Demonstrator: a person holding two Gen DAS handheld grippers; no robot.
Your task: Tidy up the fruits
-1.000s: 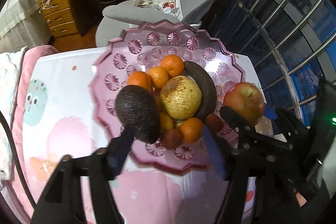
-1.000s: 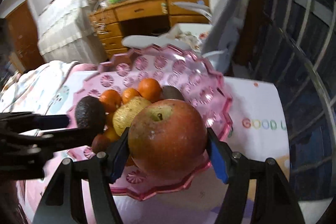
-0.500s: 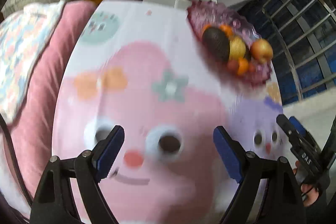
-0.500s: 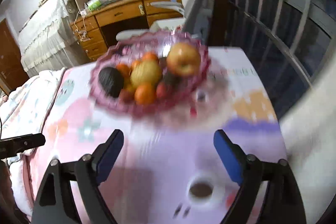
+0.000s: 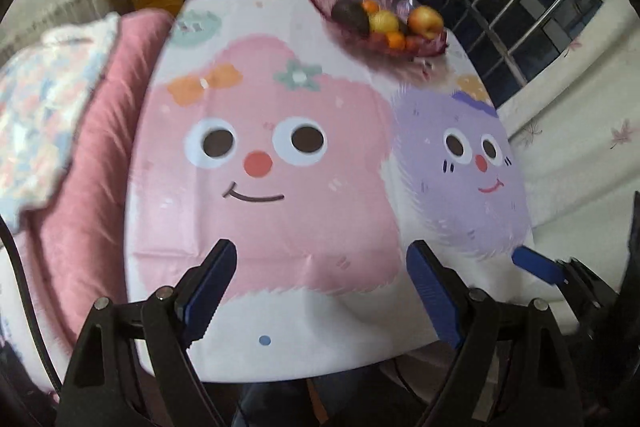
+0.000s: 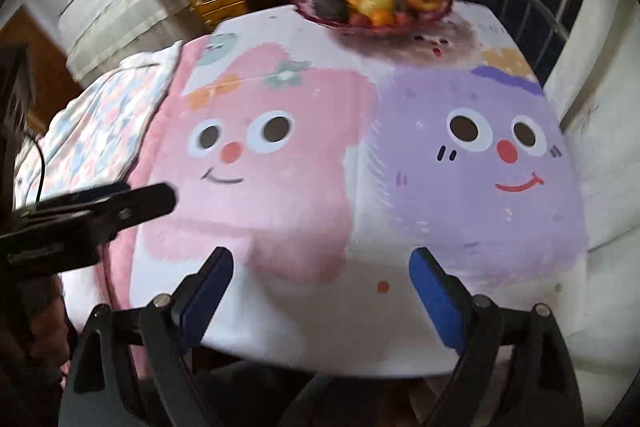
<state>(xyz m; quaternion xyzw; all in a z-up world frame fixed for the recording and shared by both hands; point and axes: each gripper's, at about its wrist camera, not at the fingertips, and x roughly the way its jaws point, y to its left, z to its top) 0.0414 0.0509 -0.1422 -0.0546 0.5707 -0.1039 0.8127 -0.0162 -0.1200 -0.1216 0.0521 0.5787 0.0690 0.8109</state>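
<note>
Handheld two-finger grippers: black frames, blue finger pads.

The left gripper point(image 5: 322, 289) has black, angular linkage arms joined by round silver screws, and each finger carries a blue pad point(image 5: 210, 287) with a ribbed inner face. A thin black cable point(image 5: 24, 291) runs along its left side. The right gripper point(image 6: 320, 291) has the same build: black arms, silver screws, blue pads point(image 6: 438, 301). From the side, the left gripper's fingers point(image 6: 120, 205) appear flat and black.
</note>
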